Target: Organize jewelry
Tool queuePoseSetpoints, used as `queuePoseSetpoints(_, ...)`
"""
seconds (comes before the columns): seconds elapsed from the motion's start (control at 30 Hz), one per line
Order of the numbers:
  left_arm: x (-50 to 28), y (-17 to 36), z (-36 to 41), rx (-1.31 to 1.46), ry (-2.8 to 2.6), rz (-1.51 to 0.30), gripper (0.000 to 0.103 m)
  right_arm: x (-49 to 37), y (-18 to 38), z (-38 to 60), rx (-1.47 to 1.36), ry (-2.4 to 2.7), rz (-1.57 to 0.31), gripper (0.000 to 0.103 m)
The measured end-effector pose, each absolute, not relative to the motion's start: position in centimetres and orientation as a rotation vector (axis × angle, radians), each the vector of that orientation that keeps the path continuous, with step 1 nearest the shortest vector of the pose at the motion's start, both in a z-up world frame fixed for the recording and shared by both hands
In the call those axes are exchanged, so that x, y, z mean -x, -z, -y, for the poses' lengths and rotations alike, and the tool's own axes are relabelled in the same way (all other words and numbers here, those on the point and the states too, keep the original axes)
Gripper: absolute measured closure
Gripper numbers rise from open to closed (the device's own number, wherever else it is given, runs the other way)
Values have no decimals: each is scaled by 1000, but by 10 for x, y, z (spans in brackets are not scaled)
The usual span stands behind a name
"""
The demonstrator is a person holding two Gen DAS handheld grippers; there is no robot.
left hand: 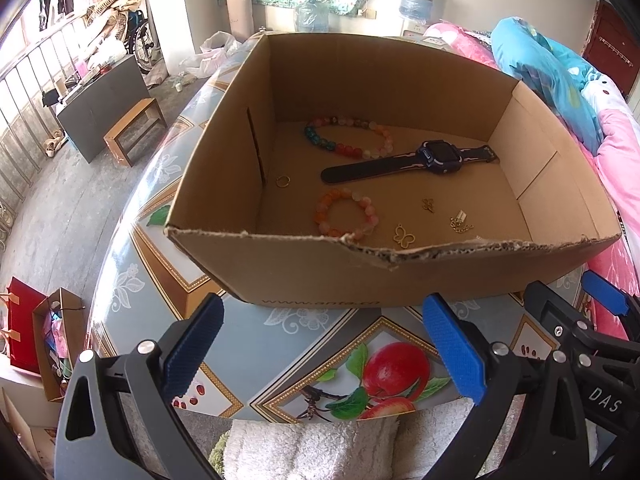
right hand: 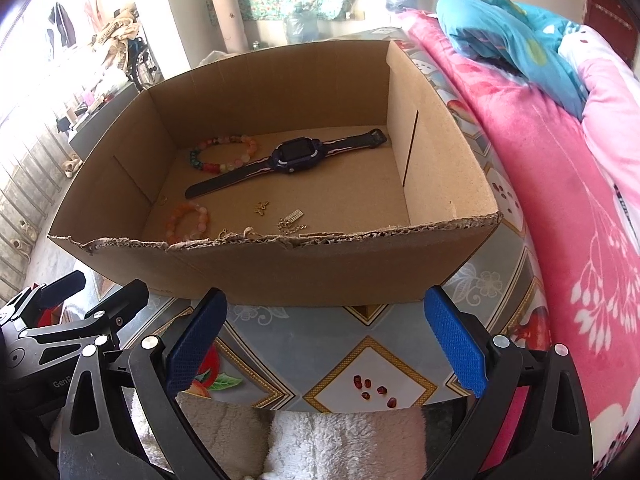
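Closest to the lens, bottom of both views: the left gripper and right gripper both hang over the near edge of the fruit-print tablecloth, fingers spread wide with nothing between them. My guess is they sit level and side by side so both cameras look straight into the box.

Next up, mid-frame, is the cardboard box with its top cut off ragged, which makes it a shallow tray you can reach into from above.

All the jewelry lies on the box floor. Near the front wall: an orange bead bracelet, a gold butterfly pendant, a smaller gold charm and a little chain piece. A gold ring sits close to the left wall. Further back, the dark smartwatch lies flat with its strap stretched out, just touching the multicolour bead bracelet.

With everything already inside, this fits either a finished gather-up or loose pieces waiting to be sorted.
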State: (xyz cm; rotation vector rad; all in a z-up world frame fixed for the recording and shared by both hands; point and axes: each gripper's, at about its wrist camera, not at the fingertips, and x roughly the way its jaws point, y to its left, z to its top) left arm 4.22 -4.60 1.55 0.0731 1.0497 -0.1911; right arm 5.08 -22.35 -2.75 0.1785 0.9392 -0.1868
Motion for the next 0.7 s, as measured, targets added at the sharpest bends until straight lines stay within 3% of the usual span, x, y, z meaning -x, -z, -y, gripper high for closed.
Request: queuePoseSetpoints(0.7,-43,-16,45,-73,192,-1052,6,-52,27,223,-181,190,-943,8)
